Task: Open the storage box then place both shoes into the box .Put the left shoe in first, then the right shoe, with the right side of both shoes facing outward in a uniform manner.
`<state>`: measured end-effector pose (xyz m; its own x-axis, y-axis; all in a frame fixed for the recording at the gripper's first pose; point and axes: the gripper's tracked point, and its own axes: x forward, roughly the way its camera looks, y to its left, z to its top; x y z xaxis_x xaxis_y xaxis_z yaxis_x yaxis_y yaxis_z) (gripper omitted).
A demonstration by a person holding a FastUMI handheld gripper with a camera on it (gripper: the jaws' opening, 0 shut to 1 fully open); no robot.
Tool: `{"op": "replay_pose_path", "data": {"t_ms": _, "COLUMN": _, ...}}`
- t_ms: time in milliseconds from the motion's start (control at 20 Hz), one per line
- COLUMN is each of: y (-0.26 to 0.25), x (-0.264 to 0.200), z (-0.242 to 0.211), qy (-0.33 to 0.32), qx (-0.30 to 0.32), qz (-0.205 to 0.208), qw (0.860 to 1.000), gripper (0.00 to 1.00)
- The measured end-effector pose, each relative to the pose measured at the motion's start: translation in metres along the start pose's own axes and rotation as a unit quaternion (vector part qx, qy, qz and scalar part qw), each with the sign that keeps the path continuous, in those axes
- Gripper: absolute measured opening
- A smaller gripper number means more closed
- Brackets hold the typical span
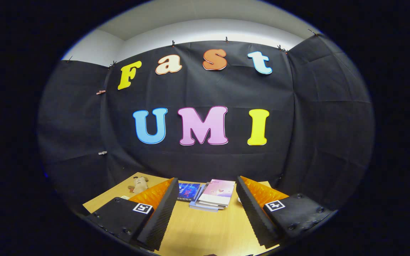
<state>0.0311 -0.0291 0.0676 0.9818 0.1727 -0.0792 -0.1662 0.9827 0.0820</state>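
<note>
my gripper [205, 213] is held level above the table [205, 231], fingers spread wide with nothing between them. just ahead of the fingers lies a stack of books [214, 195] with a dark book [188, 191] beside it, and beyond my left finger a small plush toy [139, 185], i think. where the storage box and shoes are i can't tell from here, so progress can't be judged; no container to check for contents

The gripper [206, 213] hangs over the wooden table [205, 231], fingers spread apart and empty; beyond them lies a stack of books [215, 195], a small plush toy [139, 185] farther left.
</note>
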Motion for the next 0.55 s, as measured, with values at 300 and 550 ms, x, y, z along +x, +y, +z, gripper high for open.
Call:
{"op": "replay_pose_path", "data": {"t_ms": 300, "y": -0.003, "x": -0.018, "z": 0.003, "qy": -0.003, "qx": 0.001, "qz": -0.033, "qw": 0.999, "gripper": 0.98}}
{"op": "replay_pose_path", "data": {"t_ms": 550, "y": 0.029, "x": -0.031, "z": -0.007, "qy": 0.005, "qx": 0.015, "qz": -0.026, "qw": 1.0, "gripper": 0.98}}
